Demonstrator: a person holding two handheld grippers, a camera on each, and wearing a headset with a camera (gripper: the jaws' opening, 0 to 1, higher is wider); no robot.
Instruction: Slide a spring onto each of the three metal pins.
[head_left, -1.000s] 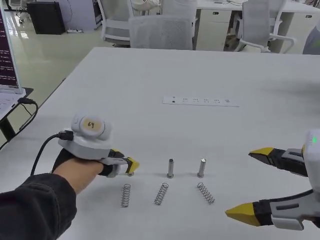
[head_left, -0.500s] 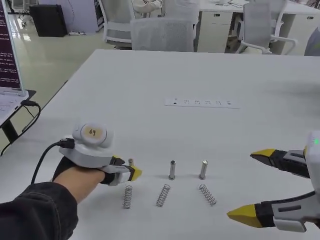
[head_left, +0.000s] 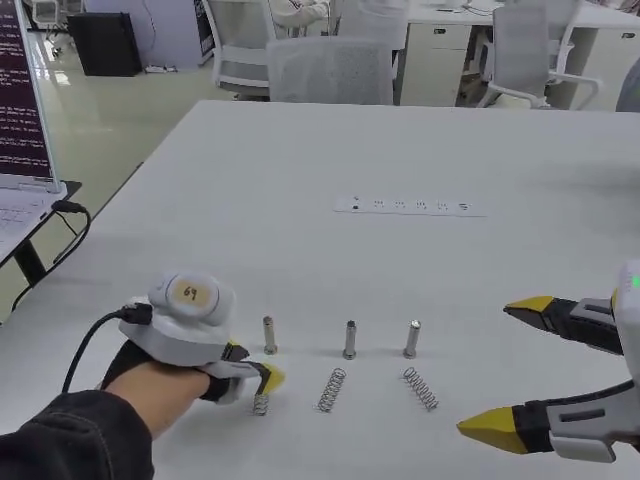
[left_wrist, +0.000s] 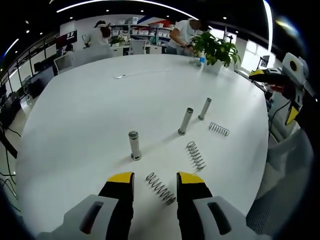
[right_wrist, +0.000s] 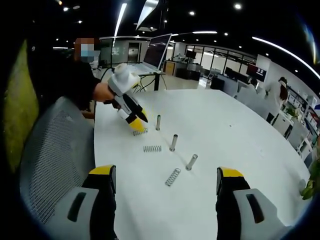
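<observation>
Far left: left gripper (head_left: 262, 378) low over table (head_left: 420, 140), jaws narrowly parted, tips either side of left spring (left_wrist: 161, 188), not visibly touching it. Left spring flat on table, partly hidden under the tips in head view. Just beyond: left pin (head_left: 269, 335), upright, bare. Next along: mid spring (head_left: 332, 389) lying flat, near side of mid pin (head_left: 349, 340), apart from it. Then right spring (head_left: 420, 388), also flat, near right pin (head_left: 412, 339); both pins upright, no spring on either. Farther back, power strip (head_left: 408, 206) set into table. Far right: right gripper (head_left: 485, 368), well apart from the pins, jaws spread wide, nothing between them.
</observation>
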